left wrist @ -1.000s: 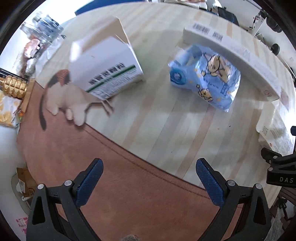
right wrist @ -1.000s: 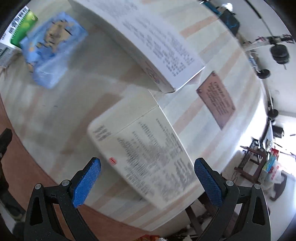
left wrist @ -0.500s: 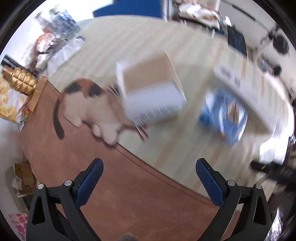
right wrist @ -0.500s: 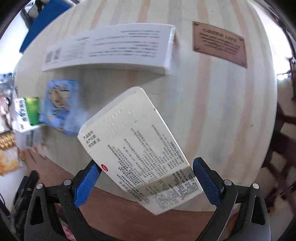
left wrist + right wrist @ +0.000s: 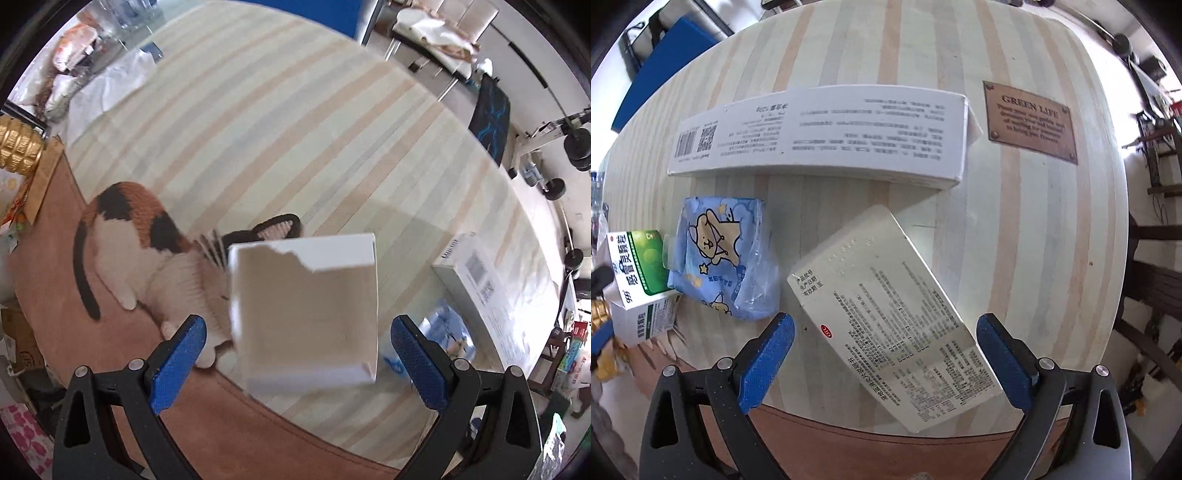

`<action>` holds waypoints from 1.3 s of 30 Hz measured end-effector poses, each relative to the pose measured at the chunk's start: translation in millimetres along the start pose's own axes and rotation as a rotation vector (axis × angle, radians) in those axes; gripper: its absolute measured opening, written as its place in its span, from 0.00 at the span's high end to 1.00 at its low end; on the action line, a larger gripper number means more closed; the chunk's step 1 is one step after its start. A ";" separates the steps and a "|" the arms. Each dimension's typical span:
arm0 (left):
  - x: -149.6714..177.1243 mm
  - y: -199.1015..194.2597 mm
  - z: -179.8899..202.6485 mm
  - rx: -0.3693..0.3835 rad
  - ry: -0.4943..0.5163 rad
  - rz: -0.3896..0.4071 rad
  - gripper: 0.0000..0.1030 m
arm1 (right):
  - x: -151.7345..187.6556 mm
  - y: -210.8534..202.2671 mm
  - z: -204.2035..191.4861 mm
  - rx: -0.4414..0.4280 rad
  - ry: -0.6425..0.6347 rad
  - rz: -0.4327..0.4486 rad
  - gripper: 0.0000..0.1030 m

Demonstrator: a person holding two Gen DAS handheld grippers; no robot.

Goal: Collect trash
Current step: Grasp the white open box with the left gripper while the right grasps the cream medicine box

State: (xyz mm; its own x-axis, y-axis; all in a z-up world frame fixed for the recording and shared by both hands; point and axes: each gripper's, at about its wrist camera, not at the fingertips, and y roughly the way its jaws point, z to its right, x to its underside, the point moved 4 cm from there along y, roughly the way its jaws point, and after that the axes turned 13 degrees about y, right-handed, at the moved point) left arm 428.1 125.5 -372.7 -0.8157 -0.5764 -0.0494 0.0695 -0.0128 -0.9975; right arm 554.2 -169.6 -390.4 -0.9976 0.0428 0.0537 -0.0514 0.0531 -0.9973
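Observation:
In the left wrist view, a torn-open white carton (image 5: 306,314) with a brown cardboard inside stands between the spread fingers of my open left gripper (image 5: 299,360), not touching them. In the right wrist view, a flat white medicine box (image 5: 890,310) with printed text lies between the fingers of my open right gripper (image 5: 886,350). A blue cartoon tissue pack (image 5: 724,258), a long white box (image 5: 820,136) and the green-and-white carton (image 5: 639,273) lie on the striped tablecloth (image 5: 1015,221). The tissue pack (image 5: 447,332) and long box (image 5: 476,280) also show in the left wrist view.
A cat-shaped knitted mat (image 5: 144,254) lies beside the carton. A brown leather label (image 5: 1030,122) is sewn to the cloth. The brown table edge (image 5: 207,424) runs near both grippers. Clutter and a gold object (image 5: 18,147) sit at the far left; chairs and gym gear stand beyond the table.
My left gripper has moved in on the torn carton, which now fills the space between its fingers. My right gripper has turned and closed in over the flat medicine box.

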 end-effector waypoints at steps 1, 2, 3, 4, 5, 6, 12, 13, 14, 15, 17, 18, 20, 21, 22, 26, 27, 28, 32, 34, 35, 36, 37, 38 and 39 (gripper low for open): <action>-1.8 5.3 0.2 0.000 -0.004 -0.014 0.01 | -0.4 -0.5 -2.5 0.017 -0.023 0.004 0.03; -3.0 9.8 0.6 0.000 -0.008 -0.026 0.01 | -2.0 2.9 -4.3 0.034 -0.046 0.005 0.03; -3.9 15.0 2.1 0.004 -0.009 -0.034 0.02 | 0.2 5.1 -11.1 0.050 -0.065 0.006 0.03; -4.0 17.4 2.8 0.001 -0.005 -0.034 0.06 | 1.7 6.3 -12.9 0.065 -0.084 0.008 0.03; -3.5 17.8 3.8 -0.006 0.001 -0.027 0.23 | 3.5 8.2 -14.7 0.081 -0.107 0.009 0.03; -1.7 17.2 5.1 -0.011 0.014 -0.011 0.28 | 6.5 10.1 -15.2 0.099 -0.128 0.011 0.03; 38.5 4.7 20.3 -0.043 0.138 0.039 0.30 | 24.8 16.0 -19.9 0.087 -0.125 0.049 0.14; 48.5 2.6 21.7 -0.046 0.154 0.040 0.30 | 29.3 14.2 -18.8 0.067 -0.118 0.053 0.14; 59.6 0.8 22.6 -0.042 0.168 0.041 0.30 | 33.6 14.9 -17.7 0.061 -0.115 0.047 0.14; 79.3 -1.8 23.3 -0.041 0.180 0.037 0.30 | 39.1 15.9 -15.0 0.052 -0.105 0.032 0.14; 102.5 -4.5 21.6 -0.035 0.204 0.031 0.30 | 51.9 15.0 -5.9 0.033 -0.084 0.009 0.14; 118.7 -5.9 21.2 -0.043 0.217 0.027 0.30 | 58.5 15.6 -1.9 0.022 -0.071 -0.011 0.14; 150.9 -6.2 21.0 -0.049 0.239 0.010 0.30 | 75.4 18.0 6.0 -0.008 -0.038 -0.063 0.14; 169.9 -3.8 20.0 -0.054 0.246 -0.007 0.30 | 84.7 20.1 9.6 -0.021 -0.021 -0.090 0.14; 180.7 -1.9 19.0 -0.057 0.245 -0.017 0.30 | 95.2 23.8 12.1 -0.040 -0.002 -0.136 0.14; 206.2 8.8 16.6 -0.064 0.242 -0.043 0.30 | 112.1 30.6 7.1 -0.011 -0.052 -0.165 0.13; 208.2 8.7 16.2 -0.062 0.242 -0.033 0.30 | 113.2 30.5 2.2 0.023 -0.097 -0.139 0.11; 208.4 7.9 16.5 -0.067 0.243 -0.029 0.30 | 114.0 30.2 -2.8 0.051 -0.139 -0.120 0.11; 207.8 6.6 15.0 -0.086 0.241 -0.005 0.30 | 126.4 33.3 -25.9 0.134 -0.265 -0.032 0.11; 207.6 4.7 8.1 -0.083 0.233 -0.001 0.30 | 129.6 36.2 -30.9 0.144 -0.276 -0.018 0.11; 206.2 5.3 7.5 -0.082 0.230 0.001 0.30 | 131.6 37.7 -30.3 0.142 -0.270 -0.018 0.11; 205.6 5.1 6.4 -0.082 0.228 0.003 0.30 | 138.0 41.2 -34.2 0.139 -0.264 -0.007 0.11; 206.9 4.8 6.2 -0.084 0.228 0.006 0.30 | 140.3 40.8 -37.1 0.144 -0.267 0.007 0.11; 206.2 5.7 3.2 -0.084 0.227 0.008 0.30 | 144.2 40.7 -36.5 0.144 -0.268 0.017 0.12; 207.7 5.1 2.4 -0.085 0.222 0.010 0.30 | 156.1 40.7 -31.0 0.142 -0.270 0.027 0.14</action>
State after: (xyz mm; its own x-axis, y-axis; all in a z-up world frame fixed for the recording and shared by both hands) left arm 260.4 3.8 -387.9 -0.9220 -0.3824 -0.0600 0.0375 0.0660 -0.9971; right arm 397.8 -129.9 -421.0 -0.9738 -0.2253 0.0302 -0.0113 -0.0849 -0.9963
